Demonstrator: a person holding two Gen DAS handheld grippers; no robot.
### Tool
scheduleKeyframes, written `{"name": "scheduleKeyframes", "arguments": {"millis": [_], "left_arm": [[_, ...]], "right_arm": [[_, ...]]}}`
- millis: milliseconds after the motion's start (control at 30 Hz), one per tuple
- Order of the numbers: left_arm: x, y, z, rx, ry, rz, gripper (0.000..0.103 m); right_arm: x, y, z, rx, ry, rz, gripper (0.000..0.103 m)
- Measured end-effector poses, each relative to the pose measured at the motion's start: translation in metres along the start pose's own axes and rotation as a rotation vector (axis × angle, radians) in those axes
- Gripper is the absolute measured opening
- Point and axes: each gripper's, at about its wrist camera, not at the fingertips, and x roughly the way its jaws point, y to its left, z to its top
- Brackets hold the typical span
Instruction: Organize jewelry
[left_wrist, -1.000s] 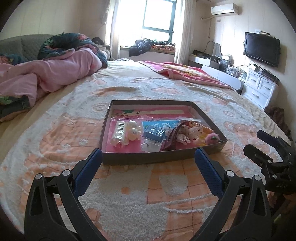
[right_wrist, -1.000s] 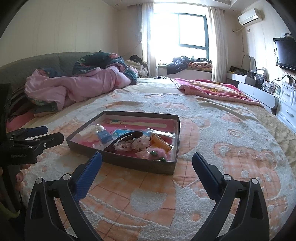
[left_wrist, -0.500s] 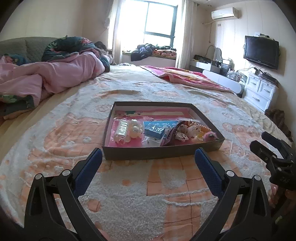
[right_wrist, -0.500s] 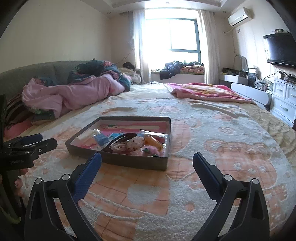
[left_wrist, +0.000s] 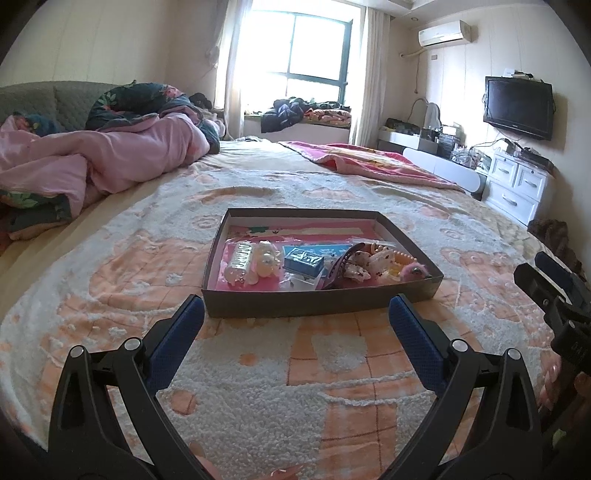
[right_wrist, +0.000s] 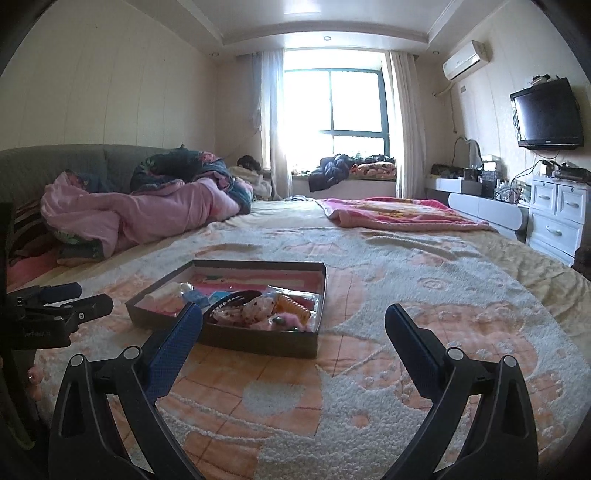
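A shallow grey box (left_wrist: 317, 302) with a pink inside lies on the bed and holds hair accessories and small packets. In it I see a blue packet (left_wrist: 303, 259), a clear packet (left_wrist: 240, 260), a dark headband (left_wrist: 338, 266) and a pink pompom (left_wrist: 415, 271). The box also shows in the right wrist view (right_wrist: 258, 338). My left gripper (left_wrist: 295, 308) is open and empty, just in front of the box. My right gripper (right_wrist: 293, 319) is open and empty, to the right of the box.
The bed has a cream and orange fuzzy blanket (left_wrist: 332, 369). A pink quilt (left_wrist: 110, 162) is heaped at the back left. A pink blanket (left_wrist: 369, 162) lies at the back right. White drawers (left_wrist: 517, 184) and a wall TV (left_wrist: 519, 107) stand at the right.
Both cameras have tilted up and drawn back a little, so the box sits lower and smaller in view. Both grippers stay open and empty.
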Motion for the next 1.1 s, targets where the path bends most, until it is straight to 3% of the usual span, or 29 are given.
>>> {"name": "scheduleKeyframes", "arguments": {"millis": [333, 1100], "left_arm": [[0.000, 0.000, -0.003, 0.011, -0.050, 0.012, 0.092], [0.006, 0.003, -0.004, 0.002, -0.040, 0.023, 0.092]], "right_arm": [[0.003, 0.003, -0.007, -0.009, -0.028, -0.006, 0.096], [0.010, -0.002, -0.012, 0.008, -0.008, -0.018, 0.096]]}}
